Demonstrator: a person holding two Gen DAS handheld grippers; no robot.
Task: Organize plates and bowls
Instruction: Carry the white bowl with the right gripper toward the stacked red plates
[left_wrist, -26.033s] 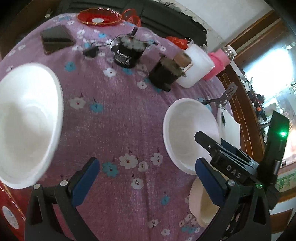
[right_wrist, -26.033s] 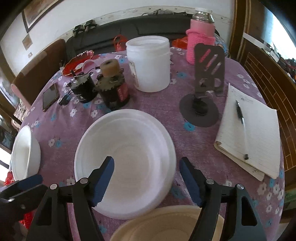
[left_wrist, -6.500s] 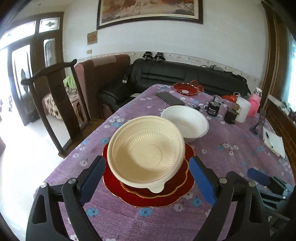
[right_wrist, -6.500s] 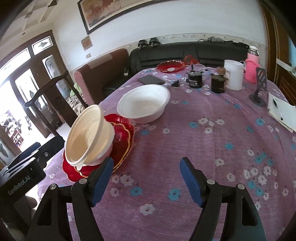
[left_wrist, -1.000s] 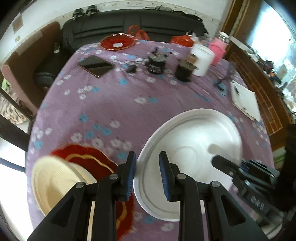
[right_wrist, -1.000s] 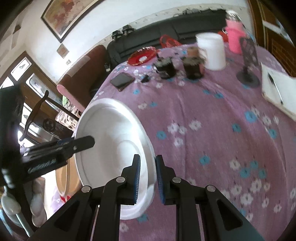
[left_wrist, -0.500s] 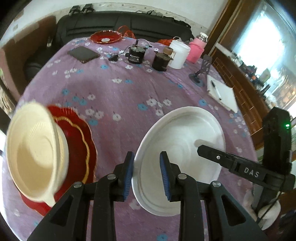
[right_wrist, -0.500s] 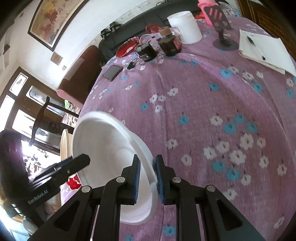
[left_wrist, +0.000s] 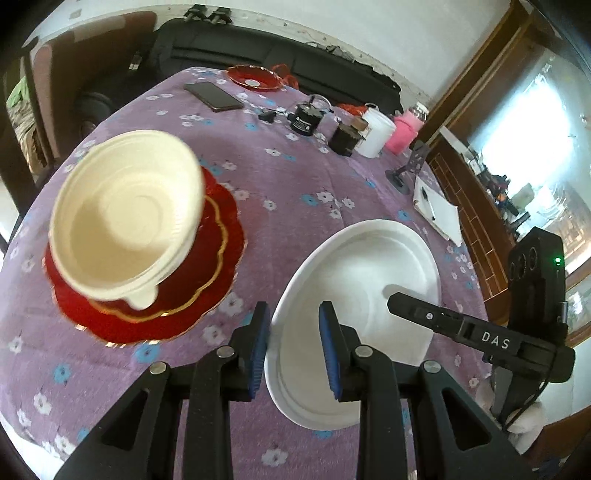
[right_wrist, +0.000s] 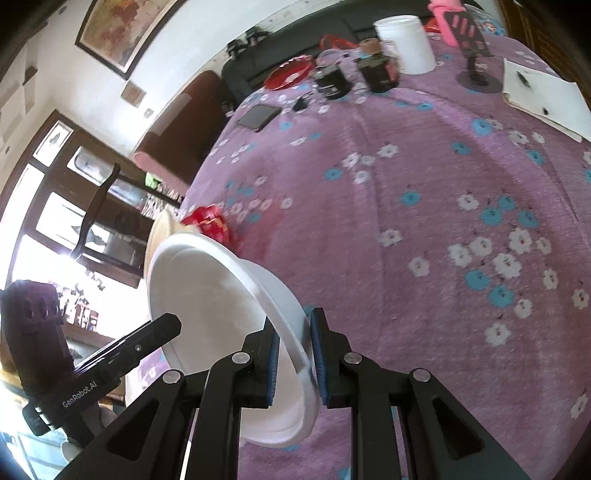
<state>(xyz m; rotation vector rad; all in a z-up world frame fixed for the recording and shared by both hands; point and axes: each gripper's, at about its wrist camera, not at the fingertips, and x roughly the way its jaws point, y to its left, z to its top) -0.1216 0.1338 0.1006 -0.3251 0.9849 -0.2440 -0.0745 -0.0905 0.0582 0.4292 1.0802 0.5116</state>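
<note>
Left gripper (left_wrist: 294, 347) nearly closed, blue ribbed pads pinching the near rim of a white bowl (left_wrist: 364, 280). Right gripper (right_wrist: 294, 363) likewise nearly closed, clamped on the opposite rim of the same white bowl (right_wrist: 221, 295). Bowl carried between both, tilted, above the near part of the desk (left_wrist: 280, 192); whether lifted clear of the cloth, hard to tell.

Bowl: round, wide, shallow, matte white foam-like material, with a stepped rim and a faint ring pressed into the floor.

Toward the near left edge of the desk, a cream bowl (left_wrist: 125, 218): round, ribbed inside, small tab on the rim, nested in another pale bowl and resting on a glossy red plate (left_wrist: 218, 266) with a scalloped, gold-lined edge. Slightly blurred.

Desk covered by a purple cloth with white and blue flowers, soft woven look.

At the far edge: a second small red plate (left_wrist: 254, 76), a flat dark phone (left_wrist: 214, 96), two squat black jars (left_wrist: 306, 118), a white plastic tub (left_wrist: 376, 133), a pink knitted bottle cover (left_wrist: 405, 132). At the right edge, a notepad (left_wrist: 437, 214) with a pen on it, beside a black stand (left_wrist: 410, 170).
</note>
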